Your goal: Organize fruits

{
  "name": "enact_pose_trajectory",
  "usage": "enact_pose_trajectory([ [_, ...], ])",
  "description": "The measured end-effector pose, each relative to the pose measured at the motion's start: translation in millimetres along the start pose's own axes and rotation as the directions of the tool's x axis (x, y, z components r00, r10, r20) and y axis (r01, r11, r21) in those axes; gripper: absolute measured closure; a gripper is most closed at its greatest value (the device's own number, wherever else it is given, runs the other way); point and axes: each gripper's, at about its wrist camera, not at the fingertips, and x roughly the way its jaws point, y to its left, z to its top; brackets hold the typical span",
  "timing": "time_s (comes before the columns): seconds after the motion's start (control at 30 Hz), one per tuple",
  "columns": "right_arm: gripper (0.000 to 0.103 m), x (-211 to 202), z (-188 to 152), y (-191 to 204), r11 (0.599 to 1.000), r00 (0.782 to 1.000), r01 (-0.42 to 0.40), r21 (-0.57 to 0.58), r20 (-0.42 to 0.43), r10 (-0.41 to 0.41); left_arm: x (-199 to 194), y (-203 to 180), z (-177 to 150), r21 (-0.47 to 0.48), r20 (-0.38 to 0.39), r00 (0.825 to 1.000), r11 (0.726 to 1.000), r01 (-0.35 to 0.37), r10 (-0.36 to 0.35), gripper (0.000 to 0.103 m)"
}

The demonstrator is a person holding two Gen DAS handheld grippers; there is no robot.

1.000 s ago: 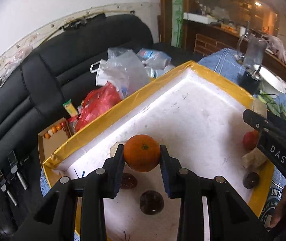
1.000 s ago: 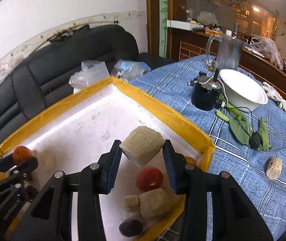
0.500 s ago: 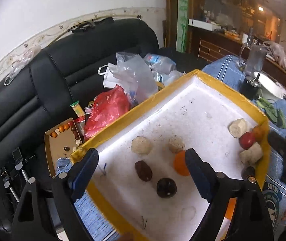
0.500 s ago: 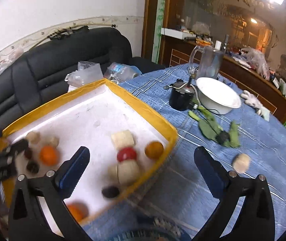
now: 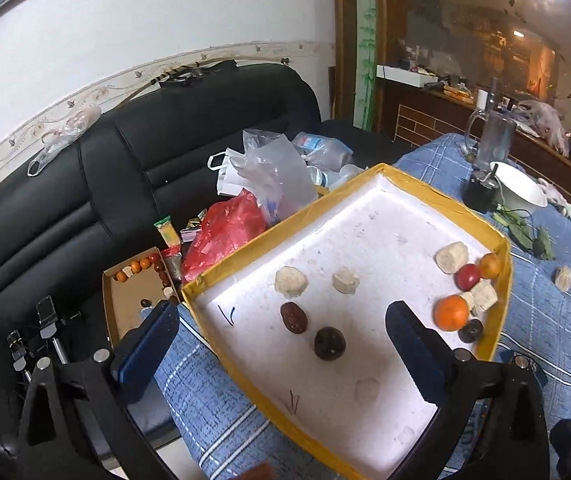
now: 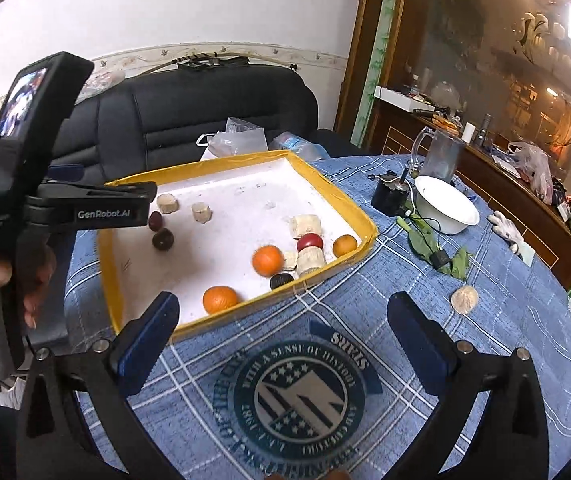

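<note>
**Grippers empty, fruit spread in the tray ahead**

Fingers first: the right gripper [image 6: 281,328] is spread wide with nothing between its pads, held over the blue checked tablecloth [image 6: 425,312] short of the yellow-edged tray [image 6: 365,224]. The left gripper [image 5: 281,344] is just as wide open and empty, hanging over the tray's near left corner.

From the right wrist view, the closest fruit is an orange [image 6: 220,299] just inside the tray's near rim, slightly left of the midline between the fingers. Beyond it sits a second orange [image 6: 268,260], touching a cluster along the right wall: pale beige chunks [image 6: 311,261], a red fruit [image 6: 309,242], a small orange fruit [image 6: 345,245] and a dark fruit [image 6: 282,280] at the rim. At the far left of the tray lie two dark fruits [image 6: 163,239] and two more pale pieces [image 6: 202,212], right under the left gripper.

From the left wrist view, those dark fruits [image 5: 329,343] lie straight ahead between the fingers, so the left hand is plainly nearer to them, and the right hand to the near orange. Being round, neither one demands a particular closing direction.

One pale chunk [image 6: 464,299] lies alone on the cloth outside the tray, to the right of the right gripper; it looks like the likeliest stray to bring in.
</note>
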Motion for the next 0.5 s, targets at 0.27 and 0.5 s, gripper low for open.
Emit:
enact_pose_trajectory([
  [0.27,0.0,-15,-10,-4,0.999,1.0,0.019,0.025,0.002,-0.02,-16,-8,-6,0.019,0.02,0.999,0.999,0.026,-0.027,0.0],
  [0.5,0.0,-22,-11,-1,1.0,1.0,0.015,0.019,0.017,-0.016,-23,-10,-6,0.012,0.04,0.999,0.999,0.031,-0.032,0.0],
])
